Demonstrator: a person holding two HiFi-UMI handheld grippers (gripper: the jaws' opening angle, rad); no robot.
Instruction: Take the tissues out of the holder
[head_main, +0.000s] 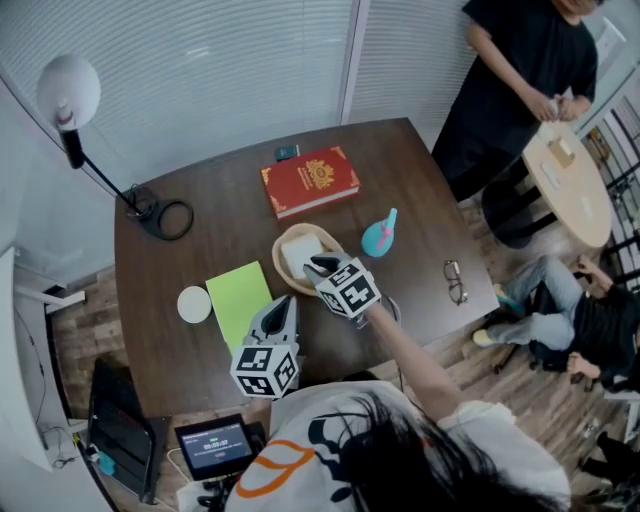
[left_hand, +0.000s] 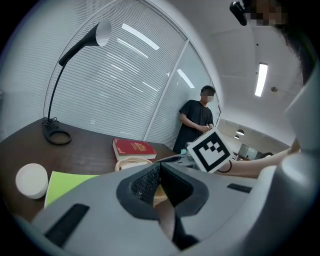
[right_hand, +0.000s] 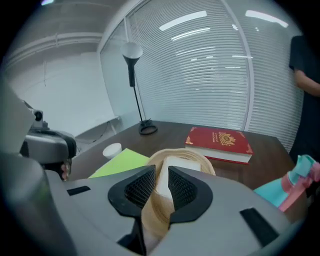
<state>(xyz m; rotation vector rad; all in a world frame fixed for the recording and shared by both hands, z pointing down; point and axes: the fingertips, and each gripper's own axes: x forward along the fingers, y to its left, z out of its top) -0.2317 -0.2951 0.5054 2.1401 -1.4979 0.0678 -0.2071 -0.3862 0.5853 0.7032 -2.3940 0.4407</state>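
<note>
Dark wooden table (head_main: 220, 215) carries the woven holder (head_main: 284, 250), with the white tissues (head_main: 300, 256) inside. Right gripper (head_main: 320, 267), jaws slightly spread and empty, hovers at its near rim, the tissues just ahead and below. Left gripper (head_main: 284, 304), jaws pressed together, sits farther back.

A red book (head_main: 310, 181) lies flat on the brown table (head_main: 220, 180). A green sheet of paper (head_main: 240, 300) lies near the front edge, with a round white disc (head_main: 194, 304) just beside it. A lamp (head_main: 70, 95) stands at the left. Glasses (head_main: 456, 281) lie at the right.
</note>
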